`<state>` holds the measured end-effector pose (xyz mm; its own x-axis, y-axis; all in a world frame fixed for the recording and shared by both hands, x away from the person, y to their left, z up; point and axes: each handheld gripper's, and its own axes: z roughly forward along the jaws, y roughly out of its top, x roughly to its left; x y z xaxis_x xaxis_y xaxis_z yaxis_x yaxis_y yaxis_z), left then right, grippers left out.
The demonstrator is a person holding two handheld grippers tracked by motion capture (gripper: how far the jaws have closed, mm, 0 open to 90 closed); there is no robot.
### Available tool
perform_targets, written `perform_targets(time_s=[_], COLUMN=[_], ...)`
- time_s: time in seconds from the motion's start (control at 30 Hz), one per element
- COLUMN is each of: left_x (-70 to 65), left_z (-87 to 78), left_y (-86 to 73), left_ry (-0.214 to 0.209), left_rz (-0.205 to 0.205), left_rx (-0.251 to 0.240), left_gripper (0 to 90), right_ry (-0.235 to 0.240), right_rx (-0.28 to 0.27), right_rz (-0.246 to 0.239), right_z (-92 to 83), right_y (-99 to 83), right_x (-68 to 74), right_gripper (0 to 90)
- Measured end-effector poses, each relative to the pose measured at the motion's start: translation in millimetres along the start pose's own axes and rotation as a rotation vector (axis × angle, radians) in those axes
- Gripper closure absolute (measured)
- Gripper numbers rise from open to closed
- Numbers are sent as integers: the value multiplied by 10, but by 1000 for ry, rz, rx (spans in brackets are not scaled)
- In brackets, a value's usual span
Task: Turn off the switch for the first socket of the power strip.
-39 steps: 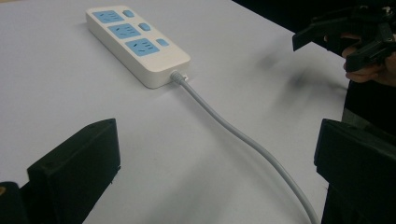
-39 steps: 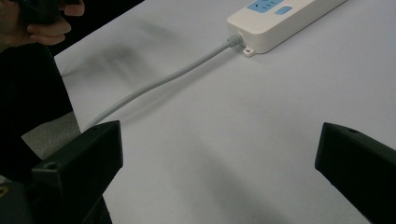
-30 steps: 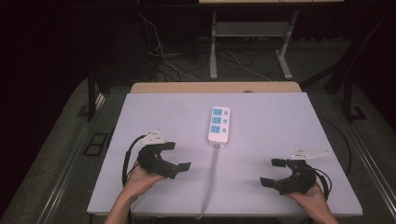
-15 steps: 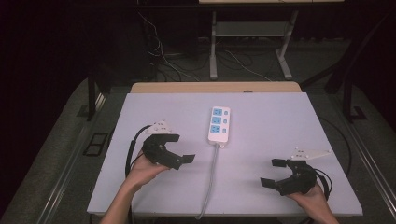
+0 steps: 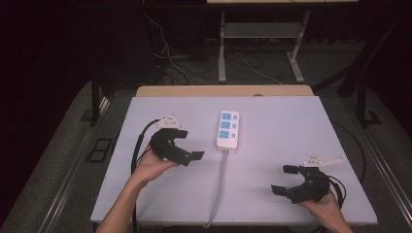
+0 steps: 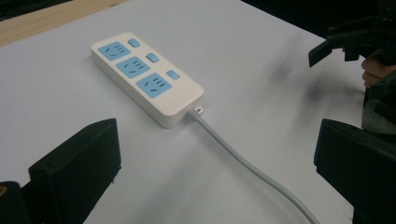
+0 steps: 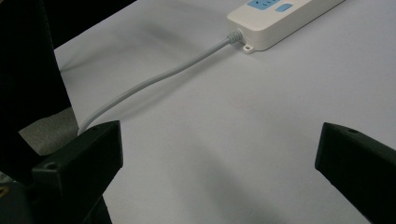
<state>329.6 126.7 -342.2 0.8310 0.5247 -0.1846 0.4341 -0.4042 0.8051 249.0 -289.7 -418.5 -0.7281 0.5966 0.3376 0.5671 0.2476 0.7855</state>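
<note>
White plastic power strip w/ three blue sockets [image 5: 228, 129] lies mid-table, far half of the pale lilac tabletop [image 5: 282, 126]; its grey cord [image 5: 219, 184] runs to near edge. Left gripper [image 5: 190, 144] just left of the strip, jaws wide, empty. Right gripper [image 5: 285, 179] near-right, well apart from it, jaws wide, empty.
</note>
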Motion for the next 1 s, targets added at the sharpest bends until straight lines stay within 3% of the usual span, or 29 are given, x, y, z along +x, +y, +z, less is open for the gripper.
perform_targets(time_s=[1.0], left_x=[110], left_z=[287], left_y=[383], left_ry=[-18], left_rz=[43], left_rx=[59], left_gripper=[0], right_ry=[-7], right_rx=[2], right_rz=[-2], right_z=[-7], right_y=[-7], right_x=[-6], right_gripper=[6])
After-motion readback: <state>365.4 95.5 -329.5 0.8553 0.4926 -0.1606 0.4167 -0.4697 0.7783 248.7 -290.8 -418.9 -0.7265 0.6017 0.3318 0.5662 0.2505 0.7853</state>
